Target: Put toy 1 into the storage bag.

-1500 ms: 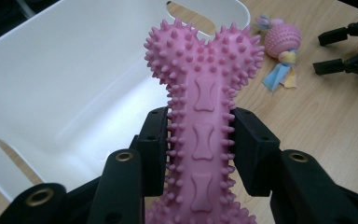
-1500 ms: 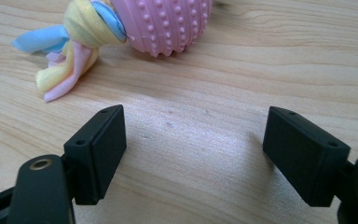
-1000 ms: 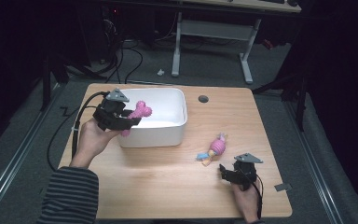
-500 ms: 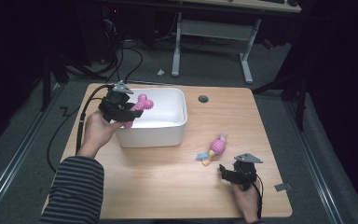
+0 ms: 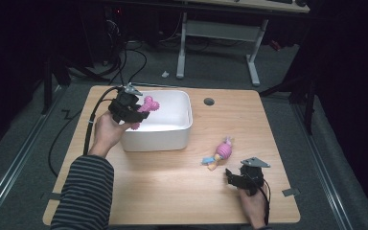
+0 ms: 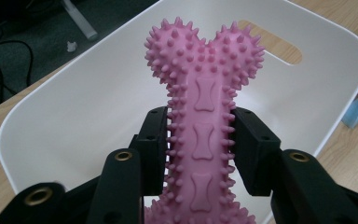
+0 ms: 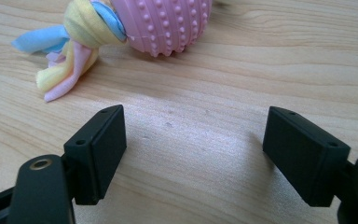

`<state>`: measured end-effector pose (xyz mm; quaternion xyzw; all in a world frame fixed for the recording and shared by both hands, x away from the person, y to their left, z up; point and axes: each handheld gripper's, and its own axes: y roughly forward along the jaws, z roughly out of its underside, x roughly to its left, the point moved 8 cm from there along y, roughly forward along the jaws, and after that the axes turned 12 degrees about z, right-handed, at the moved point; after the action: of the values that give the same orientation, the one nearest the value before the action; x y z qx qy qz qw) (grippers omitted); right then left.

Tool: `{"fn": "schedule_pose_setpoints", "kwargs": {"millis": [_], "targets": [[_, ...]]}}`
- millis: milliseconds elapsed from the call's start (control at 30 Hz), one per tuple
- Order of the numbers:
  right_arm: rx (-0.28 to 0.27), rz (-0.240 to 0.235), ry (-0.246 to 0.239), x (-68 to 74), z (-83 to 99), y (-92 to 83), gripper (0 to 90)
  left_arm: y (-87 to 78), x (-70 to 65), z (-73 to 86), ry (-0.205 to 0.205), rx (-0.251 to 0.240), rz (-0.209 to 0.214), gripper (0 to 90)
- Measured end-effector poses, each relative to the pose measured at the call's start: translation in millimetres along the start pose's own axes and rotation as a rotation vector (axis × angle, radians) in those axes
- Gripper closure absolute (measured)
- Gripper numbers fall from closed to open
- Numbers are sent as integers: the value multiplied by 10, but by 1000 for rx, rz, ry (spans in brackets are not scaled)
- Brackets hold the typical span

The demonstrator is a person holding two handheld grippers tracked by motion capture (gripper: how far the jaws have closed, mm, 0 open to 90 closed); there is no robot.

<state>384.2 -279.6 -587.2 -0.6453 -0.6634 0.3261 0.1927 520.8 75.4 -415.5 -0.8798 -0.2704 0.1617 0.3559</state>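
The left gripper [image 5: 133, 111] has carried the pink spiked bone [image 6: 204, 116], clamped, over the white bin [image 5: 182, 136]; releasing early risks the rim. The right gripper [image 7: 191, 154] rests wide open.

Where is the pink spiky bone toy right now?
The pink bone toy is clamped in the left gripper, held over the left end of the white tub in the high view.

We see a light wooden table [image 5: 268, 120], grey carpet floor [image 5: 24, 158], white-legged desk [image 5: 218, 36] far behind, dark room around, cables [image 5: 124, 62] far left.
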Motion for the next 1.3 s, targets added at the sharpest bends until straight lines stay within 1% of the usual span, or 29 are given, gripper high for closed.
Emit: {"fn": "schedule_pose_setpoints", "kwargs": {"millis": [100,200,367,500,600,733,1100,1200,1233,1300], "targets": [[0,0,0,0,0,0,213,56,28,6,-7,7,-9,585],[0,0,0,0,0,0,213,91,42,15,-12,9,-10,583],[0,0,0,0,0,0,213,133,54,25,-9,17,-14,582],[0,0,0,0,0,0,213,158,64,44,-16,19,-7,581],[1,0,2,1,0,-1,213,195,77,76,-19,28,-16,580],[1,0,1,1,0,-1,213,234,97,113,-34,34,-13,580],[0,0,3,2,-1,0,213,311,102,218,-50,76,1,572],[1,0,2,2,0,0,213,343,96,260,-53,100,0,559],[1,0,3,2,0,-1,213,345,93,266,-53,100,-1,555],[1,0,3,2,0,-1,213,326,90,253,-72,85,8,507]]}}
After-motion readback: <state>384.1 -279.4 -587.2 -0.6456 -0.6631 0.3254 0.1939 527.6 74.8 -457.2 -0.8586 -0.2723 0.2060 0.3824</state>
